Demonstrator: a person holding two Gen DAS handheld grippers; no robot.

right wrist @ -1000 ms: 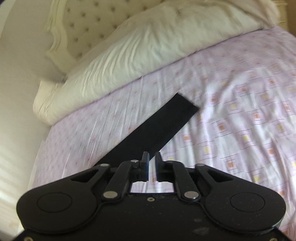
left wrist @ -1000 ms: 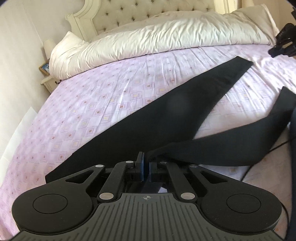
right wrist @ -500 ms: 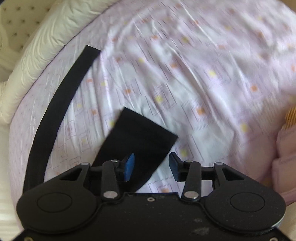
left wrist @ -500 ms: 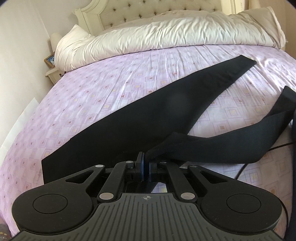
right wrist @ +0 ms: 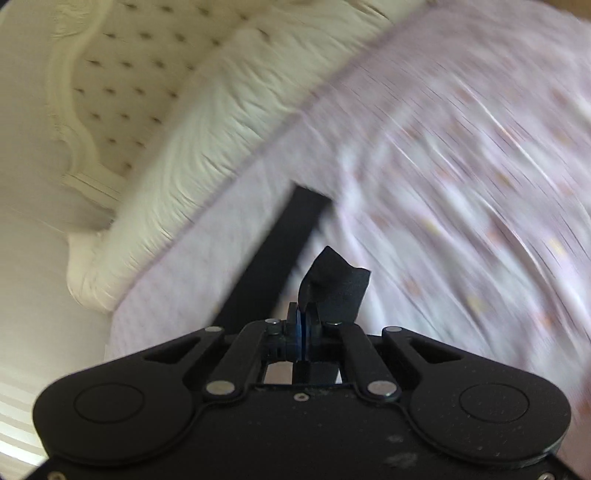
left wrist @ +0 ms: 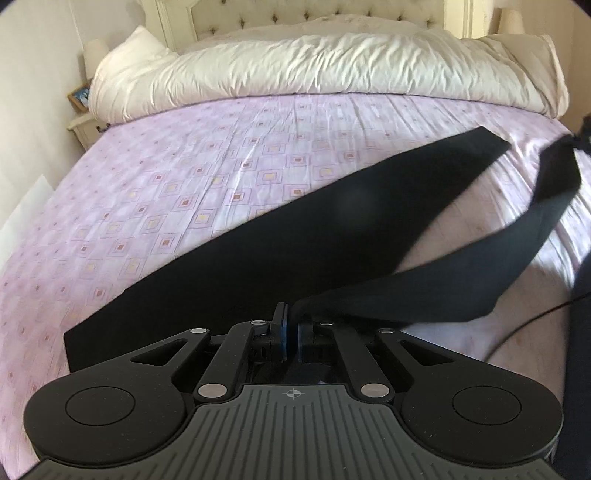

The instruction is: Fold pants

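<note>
Black pants (left wrist: pixel 295 254) lie spread on a lilac patterned bedsheet (left wrist: pixel 184 184), one leg flat and running toward the far right. The other leg (left wrist: pixel 498 251) is lifted off the sheet and hangs between the two grippers. My left gripper (left wrist: pixel 291 325) is shut on the near end of that leg. In the right wrist view my right gripper (right wrist: pixel 304 314) is shut on a bunched corner of the pants (right wrist: pixel 336 284), with the flat leg (right wrist: pixel 280 254) lying beyond it. The right wrist view is blurred by motion.
A rumpled white duvet (left wrist: pixel 332 66) lies across the head of the bed below a tufted cream headboard (left wrist: pixel 295 14). A bedside table with a framed picture (left wrist: pixel 79 96) stands at the far left. A dark cable (left wrist: pixel 517 328) runs over the bed's right edge.
The right gripper opened over the hem of the loose leg, then closed on it and lifted it. The left gripper kept its hold and shifted a little; the loose leg now rises at the right.
</note>
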